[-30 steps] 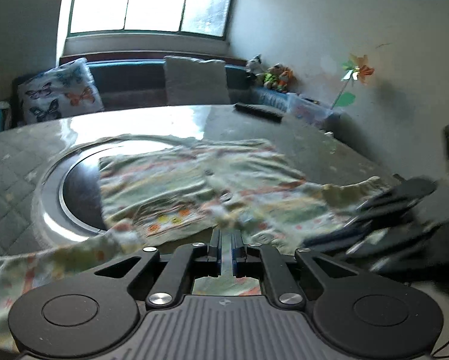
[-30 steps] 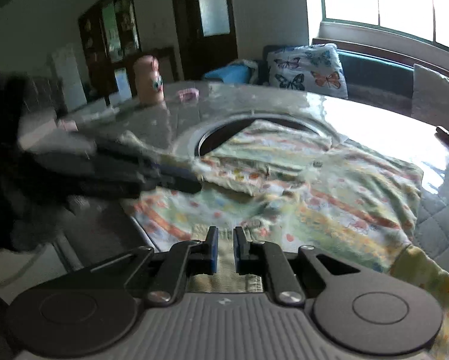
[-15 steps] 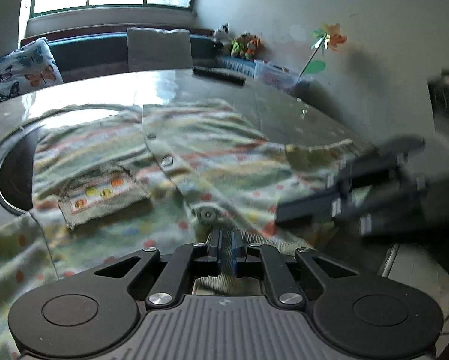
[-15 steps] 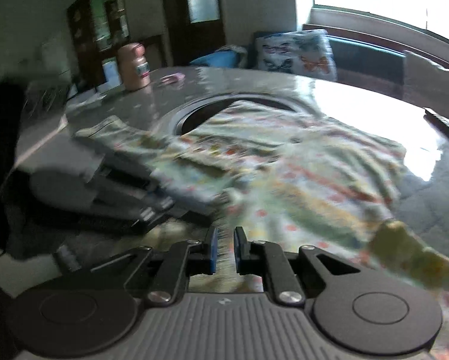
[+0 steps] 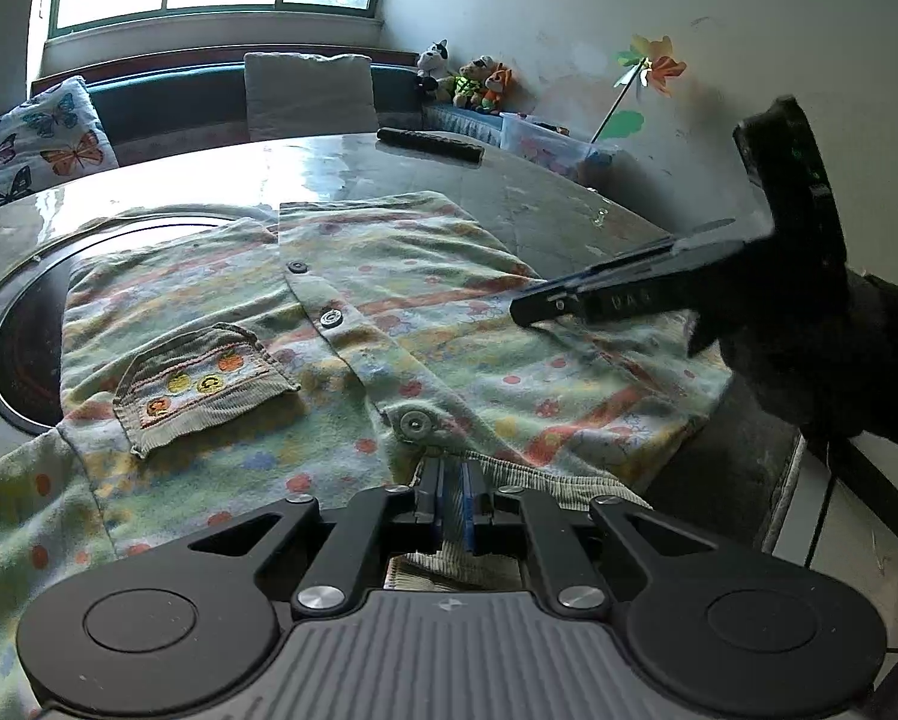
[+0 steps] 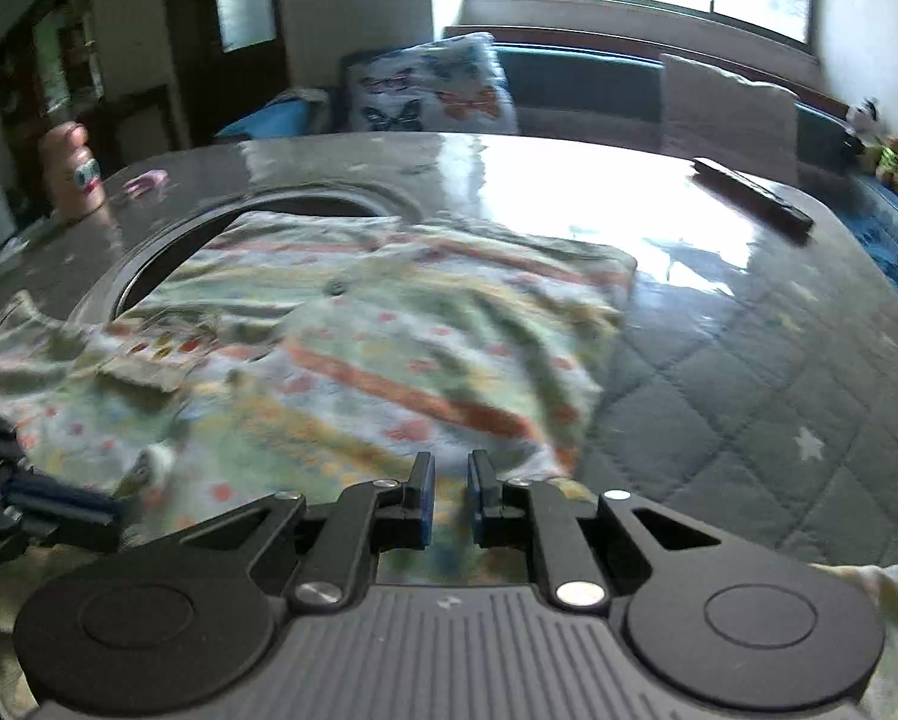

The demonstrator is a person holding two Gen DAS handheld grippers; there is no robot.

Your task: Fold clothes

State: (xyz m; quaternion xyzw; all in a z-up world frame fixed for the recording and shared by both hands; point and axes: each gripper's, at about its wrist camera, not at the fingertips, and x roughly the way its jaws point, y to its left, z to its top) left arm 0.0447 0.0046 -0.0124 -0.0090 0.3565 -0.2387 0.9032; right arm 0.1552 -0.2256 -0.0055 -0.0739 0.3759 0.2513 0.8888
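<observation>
A child's pastel patterned shirt (image 5: 341, 324) with snap buttons and a corduroy pocket (image 5: 203, 381) lies spread on the round table. My left gripper (image 5: 450, 495) is shut on the shirt's corduroy collar at the near edge. My right gripper (image 6: 447, 495) sits over the shirt's (image 6: 389, 360) near right edge; its jaws stand slightly apart with fabric between them. In the left wrist view the right gripper (image 5: 628, 294) shows as a dark shape over the shirt's right side. The left gripper's fingers (image 6: 53, 498) show at the left of the right wrist view.
The table (image 6: 748, 360) has a quilted grey cover and a dark round inset (image 5: 23, 330) partly under the shirt. A dark remote (image 5: 431, 144) lies at the far edge. A pink bottle (image 6: 77, 180) stands far left. A bench with cushions (image 5: 41, 150) lies behind.
The shirt has been pulled flat and toward the near edge. My right gripper has swung to the shirt's right side and its jaws have parted slightly. My left gripper stays shut on the collar.
</observation>
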